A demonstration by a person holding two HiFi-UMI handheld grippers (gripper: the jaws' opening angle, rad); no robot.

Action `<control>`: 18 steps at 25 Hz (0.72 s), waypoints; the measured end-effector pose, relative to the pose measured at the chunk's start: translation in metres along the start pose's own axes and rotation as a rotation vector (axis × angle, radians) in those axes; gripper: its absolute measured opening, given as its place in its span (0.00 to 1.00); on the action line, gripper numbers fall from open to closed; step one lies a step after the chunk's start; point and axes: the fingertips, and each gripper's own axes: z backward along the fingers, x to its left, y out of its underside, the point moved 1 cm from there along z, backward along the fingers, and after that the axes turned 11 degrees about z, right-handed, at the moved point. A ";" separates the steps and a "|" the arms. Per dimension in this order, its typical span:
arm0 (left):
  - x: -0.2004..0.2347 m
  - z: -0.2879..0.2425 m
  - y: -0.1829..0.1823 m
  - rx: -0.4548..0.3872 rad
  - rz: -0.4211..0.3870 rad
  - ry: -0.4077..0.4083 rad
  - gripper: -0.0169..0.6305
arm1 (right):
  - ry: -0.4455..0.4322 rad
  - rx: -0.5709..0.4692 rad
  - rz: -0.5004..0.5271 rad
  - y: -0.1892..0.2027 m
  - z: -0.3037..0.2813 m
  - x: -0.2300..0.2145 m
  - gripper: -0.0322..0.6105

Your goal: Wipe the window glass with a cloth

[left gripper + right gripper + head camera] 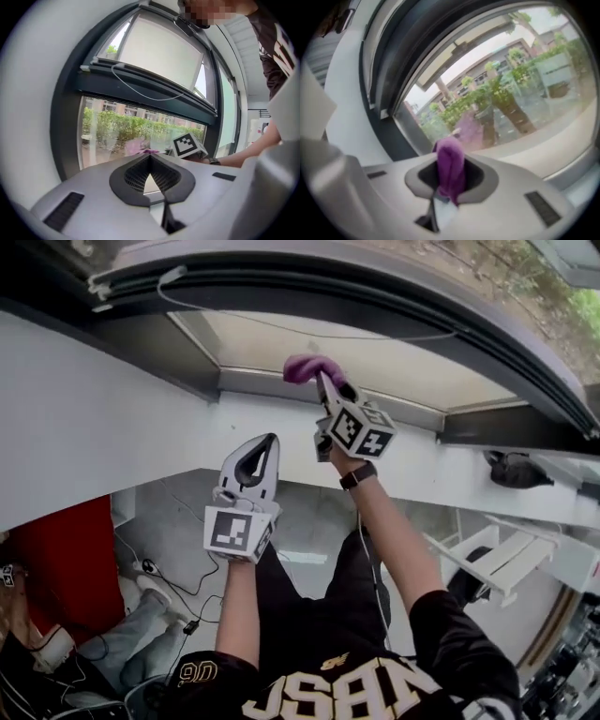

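Note:
The window glass fills the top of the head view, inside a dark frame. My right gripper is shut on a purple cloth, whose bunched end is at or almost on the lower part of the pane. In the right gripper view the cloth sticks out between the jaws, with its faint reflection in the glass. My left gripper hangs lower and to the left in front of the white wall, shut with nothing in it. In the left gripper view the left gripper points at the pane.
A thin cord droops across the dark upper frame. A dark object lies on the white sill at the right. Below stand a red cabinet, floor cables and a white rack.

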 end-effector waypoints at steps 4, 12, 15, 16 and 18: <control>0.067 0.054 -0.018 -0.022 -0.010 -0.102 0.05 | -0.159 0.001 -0.013 0.014 -0.098 0.125 0.17; 0.121 0.105 -0.022 -0.012 0.007 -0.208 0.05 | -0.199 -0.080 -0.066 -0.015 -0.170 0.180 0.17; 0.103 0.089 -0.010 -0.017 0.018 -0.170 0.05 | -0.165 -0.104 -0.073 -0.029 -0.130 0.133 0.17; 0.089 0.077 -0.005 -0.018 0.031 -0.146 0.05 | -0.141 -0.108 -0.072 -0.033 -0.112 0.107 0.17; 0.052 0.050 0.006 -0.012 0.048 -0.085 0.05 | -0.082 -0.117 -0.077 -0.040 -0.072 0.047 0.17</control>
